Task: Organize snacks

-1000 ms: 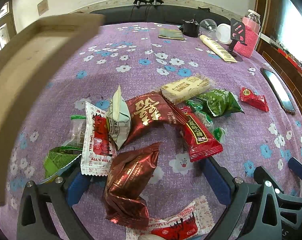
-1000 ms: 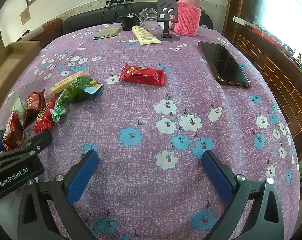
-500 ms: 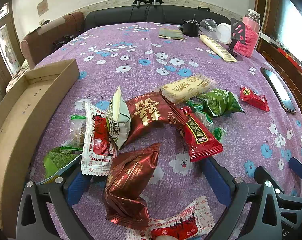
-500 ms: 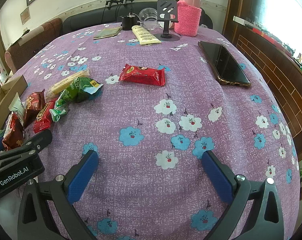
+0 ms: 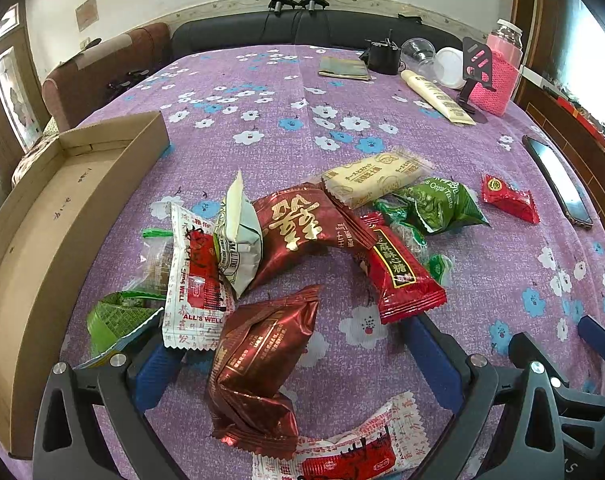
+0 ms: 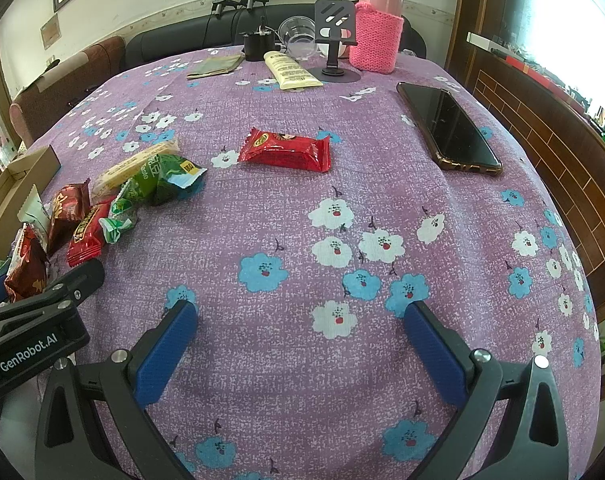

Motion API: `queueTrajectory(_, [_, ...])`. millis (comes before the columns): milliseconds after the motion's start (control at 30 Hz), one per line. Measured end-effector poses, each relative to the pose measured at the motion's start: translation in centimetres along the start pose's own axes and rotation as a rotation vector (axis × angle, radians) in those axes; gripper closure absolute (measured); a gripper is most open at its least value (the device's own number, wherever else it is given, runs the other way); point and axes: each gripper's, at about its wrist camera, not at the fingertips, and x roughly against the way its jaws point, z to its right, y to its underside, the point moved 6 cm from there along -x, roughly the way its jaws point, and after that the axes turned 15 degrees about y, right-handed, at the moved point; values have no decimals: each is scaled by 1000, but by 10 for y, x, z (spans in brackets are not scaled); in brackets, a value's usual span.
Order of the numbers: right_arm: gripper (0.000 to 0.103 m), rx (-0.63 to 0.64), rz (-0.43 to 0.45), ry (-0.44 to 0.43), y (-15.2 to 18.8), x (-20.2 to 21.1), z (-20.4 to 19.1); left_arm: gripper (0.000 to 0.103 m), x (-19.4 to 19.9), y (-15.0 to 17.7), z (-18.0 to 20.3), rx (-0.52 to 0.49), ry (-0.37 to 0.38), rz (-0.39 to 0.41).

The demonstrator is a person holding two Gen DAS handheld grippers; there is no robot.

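We are looking across a round table covered in a purple flowered cloth [image 5: 286,92]. At the far left, a shallow cardboard tray [image 5: 42,216] is lying open on the table edge with nothing showing inside it. Just right of the tray, a pile of snack packets is sitting loose on the cloth: a green packet [image 5: 118,316] nearest the tray, a white and red packet [image 5: 194,276] leaning over it, a white pouch [image 5: 238,236] standing on its edge, and a large dark red packet with gold lettering [image 5: 302,232] beside that. A crumpled brown-red packet [image 5: 258,364] is lying between the spread fingers of our left gripper [image 5: 298,356], which is hanging released, its blue pads apart and gripping nothing. Further right, a bright red bar [image 5: 402,276] is lying against a cream wafer pack [image 5: 374,178] and a green bag [image 5: 438,204].

Moving right, a single red candy packet [image 6: 286,151] is resting alone, well apart from the pile. Our right gripper [image 6: 302,344] is hovering over bare cloth, fingers spread wide and holding nothing. Beyond it, a dark phone [image 6: 448,128] is lying face up near the right edge, and a pink knitted bottle [image 6: 376,24] is standing upright at the far side.
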Motion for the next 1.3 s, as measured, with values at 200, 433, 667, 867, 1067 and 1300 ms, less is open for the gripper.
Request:
queueTrajectory(200, [0,1,-1,0,0,0,0,0,0,0,0,1,0,0])
queueTrajectory(433, [0,0,0,0,0,0,0,0,0,0,0,0,0,0])
queueTrajectory(667, [0,1,0,0,0,0,0,0,0,0,0,0,0,0])
queueTrajectory(867, [0,1,0,0,0,0,0,0,0,0,0,0,0,0])
queueTrajectory(1067, [0,2,0,1,0,0,0,0,0,0,0,0,0,0])
queueTrajectory(1300, [0,-7,-4,1,0,-1,2,0,-1,-1,0,25,-17,3])
